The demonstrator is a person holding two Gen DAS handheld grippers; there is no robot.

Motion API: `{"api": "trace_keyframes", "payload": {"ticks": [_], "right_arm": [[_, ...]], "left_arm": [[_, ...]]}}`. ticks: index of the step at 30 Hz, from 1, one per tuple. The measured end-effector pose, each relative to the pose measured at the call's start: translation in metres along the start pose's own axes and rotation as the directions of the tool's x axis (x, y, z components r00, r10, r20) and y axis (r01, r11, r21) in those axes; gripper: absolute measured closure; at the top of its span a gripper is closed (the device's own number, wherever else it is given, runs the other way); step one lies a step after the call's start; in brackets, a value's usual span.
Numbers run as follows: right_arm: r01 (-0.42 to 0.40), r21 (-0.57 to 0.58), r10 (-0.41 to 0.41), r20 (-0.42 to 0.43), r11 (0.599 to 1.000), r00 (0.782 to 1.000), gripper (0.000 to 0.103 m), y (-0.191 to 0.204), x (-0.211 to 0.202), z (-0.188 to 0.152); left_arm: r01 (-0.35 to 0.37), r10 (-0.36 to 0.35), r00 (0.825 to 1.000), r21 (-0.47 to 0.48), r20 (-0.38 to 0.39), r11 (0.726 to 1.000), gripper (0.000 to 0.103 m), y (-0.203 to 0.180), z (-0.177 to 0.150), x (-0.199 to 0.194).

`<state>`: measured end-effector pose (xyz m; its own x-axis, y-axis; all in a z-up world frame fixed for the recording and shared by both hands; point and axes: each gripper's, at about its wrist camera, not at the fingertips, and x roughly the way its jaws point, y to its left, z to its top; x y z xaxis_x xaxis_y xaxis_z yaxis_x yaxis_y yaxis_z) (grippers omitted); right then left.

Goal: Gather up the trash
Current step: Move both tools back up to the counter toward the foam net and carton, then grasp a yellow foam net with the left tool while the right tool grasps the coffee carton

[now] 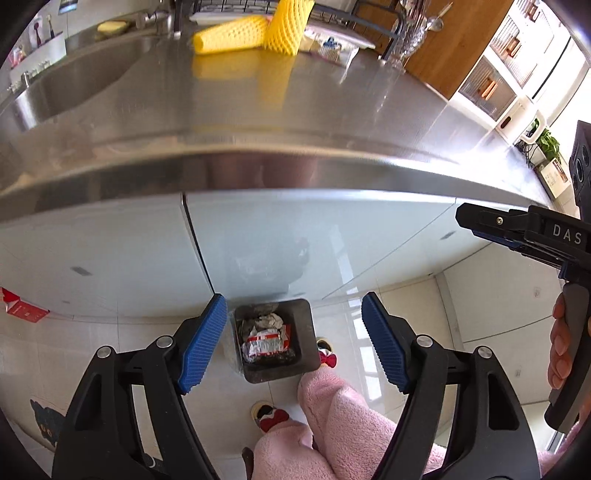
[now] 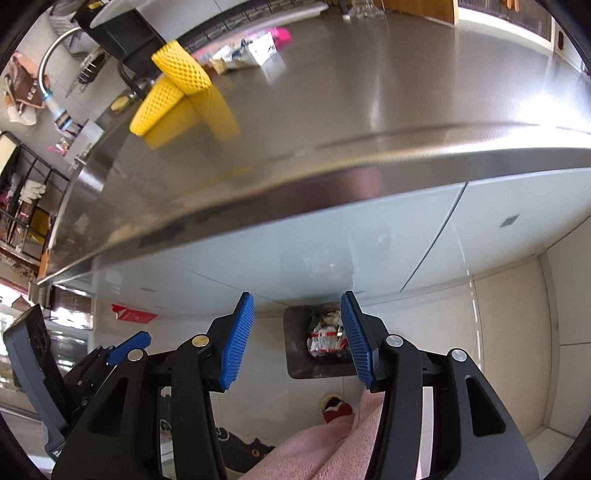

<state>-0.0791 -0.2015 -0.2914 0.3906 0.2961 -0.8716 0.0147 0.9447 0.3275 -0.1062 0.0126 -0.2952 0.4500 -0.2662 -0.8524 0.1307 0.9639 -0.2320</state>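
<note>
**Inspection: both tools empty above the bin, trash left on the table**

Fingers on my left gripper (image 1: 293,343) stand well apart and hold nothing; those on my right gripper (image 2: 297,341) are likewise spread and empty. Both tools hang off the near edge of the steel table (image 1: 332,122), looking down past the pale cabinet fronts to the floor.

Findings:
- Trash bin (image 1: 275,341) sits on the floor at the foot of the cabinet, at six o'clock in the left view, framed between my left fingers. It already holds crumpled wrappers (image 1: 266,341), one red and white.
- Two yellow foam nets (image 1: 255,31) lie at twelve o'clock on the far side of the table, one leaning across the other.
- Loose packets (image 2: 251,51) lie just beyond them, at twelve o'clock in the right view, near a dish rack. Their make is too blurred to state.
- A sink (image 1: 70,85) occupies ten o'clock in the left view.

Assessment: the next item appears to be the foam nets. I judge it best to carry one tool up and across the table, keep the fingers spread until they straddle a single net, then close gently, since foam mesh should crush easily and slip. Taking the upper net first should avoid dragging its neighbour.
</note>
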Motion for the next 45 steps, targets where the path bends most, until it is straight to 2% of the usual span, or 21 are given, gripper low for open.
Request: {"api": "trace_keyframes", "payload": {"ticks": [3,7,9,18,21,22,28,32,34,38,39,40,41,42,43,44,45], "right_arm": [[-0.006,-0.018,0.007,0.064,1.0,0.998,0.053,0.003,-0.023,0.021],[-0.011,-0.044,0.017,0.119,0.999,0.993,0.052,0.003,-0.031,0.051],[-0.009,-0.061,0.017,0.139,0.998,0.99,0.047,0.008,-0.034,0.066],[-0.031,-0.195,0.056,0.126,0.98,0.99,0.039,0.011,-0.003,0.149],[-0.017,-0.257,0.052,0.127,0.966,0.991,0.012,0.014,0.011,0.176],[-0.013,-0.275,0.052,0.138,0.961,0.989,0.012,0.015,0.014,0.183],[-0.019,-0.389,0.057,0.088,0.921,0.994,0.012,0.026,0.041,0.223],[-0.046,-0.435,0.064,0.026,0.899,0.998,0.012,0.031,0.06,0.242],[-0.061,-0.465,0.071,0.004,0.883,0.997,0.006,0.036,0.068,0.248],[-0.073,-0.501,0.071,-0.023,0.863,0.997,0.005,0.046,0.078,0.259],[-0.084,-0.503,0.078,-0.033,0.86,0.996,0.005,0.048,0.08,0.262],[-0.09,-0.511,0.083,-0.037,0.855,0.996,0.005,0.051,0.082,0.264],[-0.091,-0.526,0.084,-0.037,0.846,0.996,0.005,0.055,0.084,0.267],[-0.088,-0.543,0.081,-0.037,0.835,0.996,0.007,0.058,0.088,0.267],[-0.081,-0.558,0.069,-0.043,0.826,0.997,0.009,0.061,0.093,0.267],[-0.081,-0.565,0.06,-0.056,0.821,0.997,0.014,0.061,0.099,0.266],[-0.095,-0.563,0.061,-0.078,0.821,0.995,0.033,0.061,0.104,0.265]], "left_arm": [[-0.01,0.01,0.998,0.008,0.057,1.0,0.032,-0.006,0.023,-0.019],[-0.019,0.019,0.992,0.0,0.121,1.0,0.032,-0.003,0.056,-0.032],[-0.032,0.033,0.989,-0.011,0.142,0.999,0.032,-0.001,0.072,-0.031],[-0.056,0.07,0.981,-0.079,0.181,0.995,0.032,0.007,0.164,-0.003],[-0.062,0.079,0.98,-0.097,0.185,0.993,0.032,0.003,0.192,0.007],[-0.067,0.084,0.979,-0.1,0.185,0.993,0.032,0.001,0.201,0.011],[-0.088,0.106,0.979,-0.112,0.171,0.99,0.032,-0.003,0.246,0.031],[-0.102,0.121,0.979,-0.124,0.163,0.987,0.032,-0.002,0.269,0.04],[-0.107,0.127,0.98,-0.132,0.155,0.986,0.032,-0.001,0.279,0.043],[-0.117,0.134,0.983,-0.141,0.124,0.983,0.033,0.0,0.294,0.05],[-0.119,0.136,0.983,-0.138,0.12,0.983,0.035,0.0,0.297,0.051],[-0.119,0.135,0.984,-0.135,0.114,0.984,0.042,0.001,0.299,0.053],[-0.116,0.131,0.986,-0.137,0.106,0.984,0.052,0.002,0.3,0.056],[-0.11,0.125,0.987,-0.14,0.1,0.984,0.058,0.003,0.301,0.059],[-0.107,0.121,0.988,-0.137,0.096,0.985,0.069,0.003,0.301,0.062],[-0.107,0.121,0.988,-0.13,0.101,0.986,0.081,0.003,0.301,0.064],[-0.111,0.124,0.986,-0.122,0.108,0.986,0.087,0.002,0.3,0.065]]}}
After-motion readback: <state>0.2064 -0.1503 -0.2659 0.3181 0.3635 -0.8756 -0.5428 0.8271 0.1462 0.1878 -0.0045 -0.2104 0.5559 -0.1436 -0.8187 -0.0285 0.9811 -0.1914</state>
